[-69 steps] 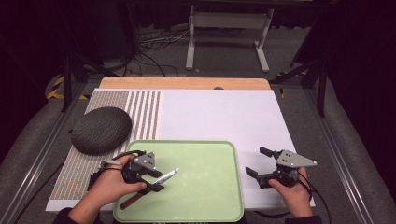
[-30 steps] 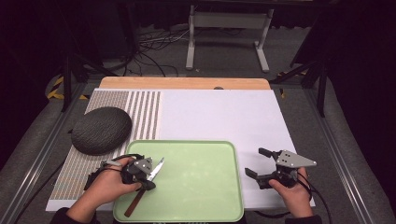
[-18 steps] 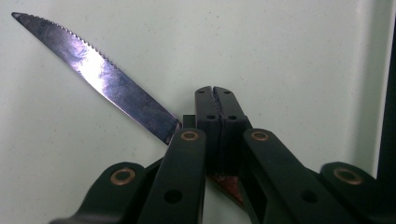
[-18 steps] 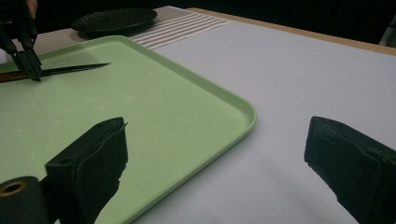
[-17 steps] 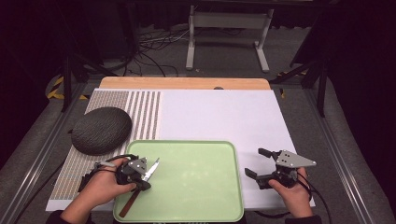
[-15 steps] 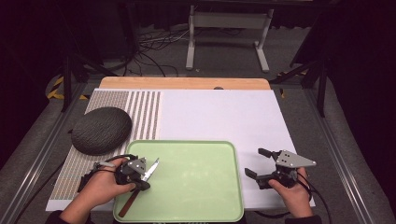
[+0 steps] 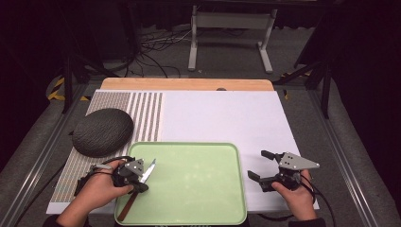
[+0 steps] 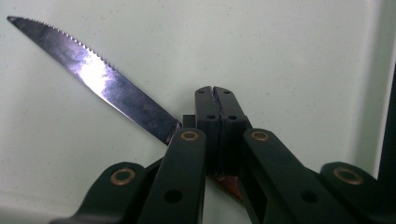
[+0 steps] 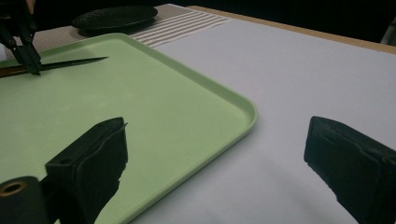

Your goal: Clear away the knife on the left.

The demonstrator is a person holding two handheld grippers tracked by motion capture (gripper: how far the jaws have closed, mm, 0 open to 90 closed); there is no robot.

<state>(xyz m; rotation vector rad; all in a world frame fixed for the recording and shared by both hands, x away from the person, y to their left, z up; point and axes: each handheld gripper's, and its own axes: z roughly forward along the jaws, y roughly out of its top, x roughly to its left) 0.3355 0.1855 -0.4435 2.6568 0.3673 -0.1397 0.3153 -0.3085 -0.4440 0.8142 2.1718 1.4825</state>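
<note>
A serrated steak knife [image 7: 148, 170] with a brown handle lies low over the left side of the green tray [image 7: 198, 189]. Its blade points up and to the right. My left gripper [image 7: 138, 184] is shut on the knife where blade meets handle. In the left gripper view the jaws [image 8: 215, 93] stand pressed together, and the knife's blade [image 8: 102, 84] runs off to the upper left above the tray floor [image 8: 280, 56]. My right gripper [image 7: 259, 164] stands open with nothing in it, on the white board just right of the tray. In the right gripper view its pads [image 9: 219, 154] straddle the tray's corner [image 9: 243, 116], and the knife [image 9: 70, 62] shows far left.
A dark grey textured dish [image 7: 102, 131] sits on the striped placemat [image 7: 142, 113] behind the left hand. The white board [image 7: 222, 118] stretches behind the tray. A wooden strip [image 7: 189, 84] edges the table's far side, with cables and a stand on the floor beyond.
The left gripper has drifted a little left with the knife in it. The blade has swung from pointing right to pointing up and right. The right gripper has kept still.
</note>
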